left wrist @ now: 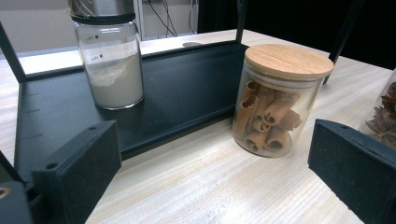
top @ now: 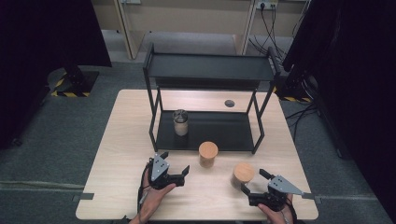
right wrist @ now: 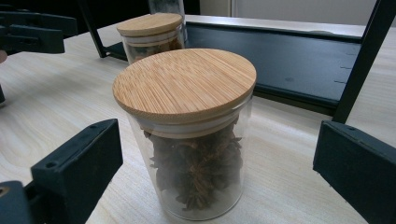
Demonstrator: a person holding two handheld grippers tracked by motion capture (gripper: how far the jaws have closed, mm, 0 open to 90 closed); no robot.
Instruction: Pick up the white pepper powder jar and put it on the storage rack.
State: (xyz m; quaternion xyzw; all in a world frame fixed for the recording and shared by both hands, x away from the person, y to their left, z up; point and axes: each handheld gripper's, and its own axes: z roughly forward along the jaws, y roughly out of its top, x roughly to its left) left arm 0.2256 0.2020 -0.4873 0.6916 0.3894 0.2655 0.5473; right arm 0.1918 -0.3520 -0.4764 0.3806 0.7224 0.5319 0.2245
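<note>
Three glass jars sit near a black two-tier rack (top: 210, 67). A metal-lidded jar of white powder (top: 180, 122) (left wrist: 112, 60) stands on the rack's lower shelf (left wrist: 187, 88). On the table just in front of the rack is a wooden-lidded cinnamon jar (top: 208, 154) (left wrist: 280, 102) (right wrist: 152, 32). My left gripper (top: 175, 162) (left wrist: 210, 177) is open, a short way left of the cinnamon jar and aimed at it. A star anise jar (top: 243, 175) (right wrist: 191, 140) (left wrist: 385, 116) stands right ahead of my open right gripper (top: 253, 180) (right wrist: 219, 154), whose jaws are spread wider than the jar and not touching it.
The light wooden table (top: 121, 154) carries the rack at its back half. A small round grommet (top: 229, 103) lies behind the rack. The rack's top shelf overhangs the lower one. Grey floor and dark curtains surround the table.
</note>
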